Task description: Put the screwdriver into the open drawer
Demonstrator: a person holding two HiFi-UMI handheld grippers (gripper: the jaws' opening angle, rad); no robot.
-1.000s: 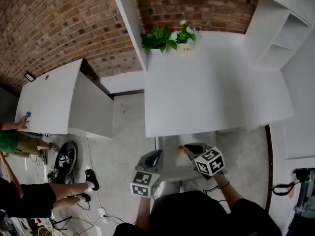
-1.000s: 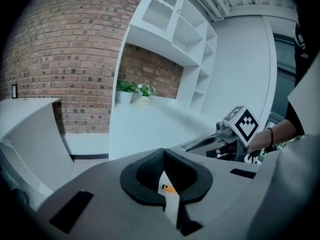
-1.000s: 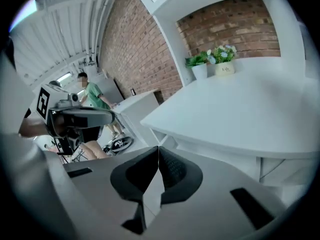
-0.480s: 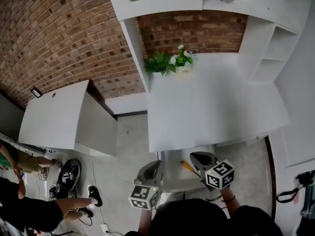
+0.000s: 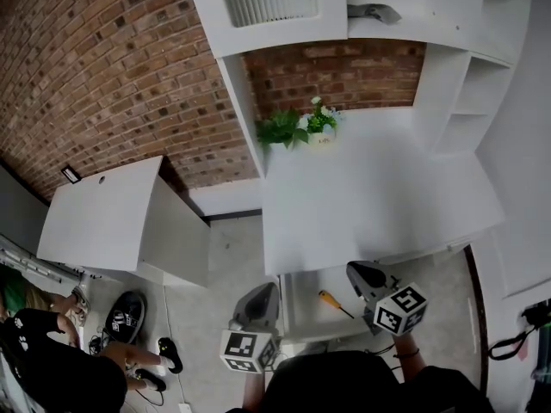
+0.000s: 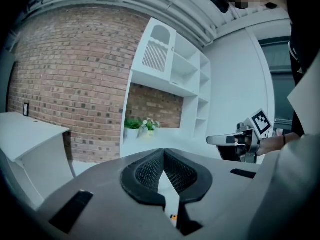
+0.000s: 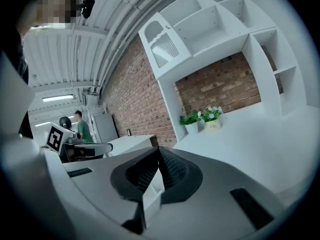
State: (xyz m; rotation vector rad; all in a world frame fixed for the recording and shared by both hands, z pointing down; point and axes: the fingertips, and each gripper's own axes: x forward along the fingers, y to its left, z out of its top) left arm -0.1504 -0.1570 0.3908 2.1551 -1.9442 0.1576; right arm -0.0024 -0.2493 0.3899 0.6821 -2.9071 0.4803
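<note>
The screwdriver, with an orange handle and a dark shaft, lies loose on the floor of the open white drawer under the desk front. My left gripper hovers over the drawer's left edge, its jaws shut and empty; a speck of the orange handle shows below them. My right gripper is above the drawer's right side, clear of the screwdriver, also shut with nothing in it. Each gripper sees the other: the right gripper, the left gripper.
The white desk carries two potted plants at its back left against the brick wall. White shelves rise on the right. A white cabinet stands left, and a person is on the floor beyond it.
Both grippers have risen away from the drawer, staying shut. The screwdriver stays lying in the drawer, now apart from the right gripper's tip. The head view has tilted upward.
</note>
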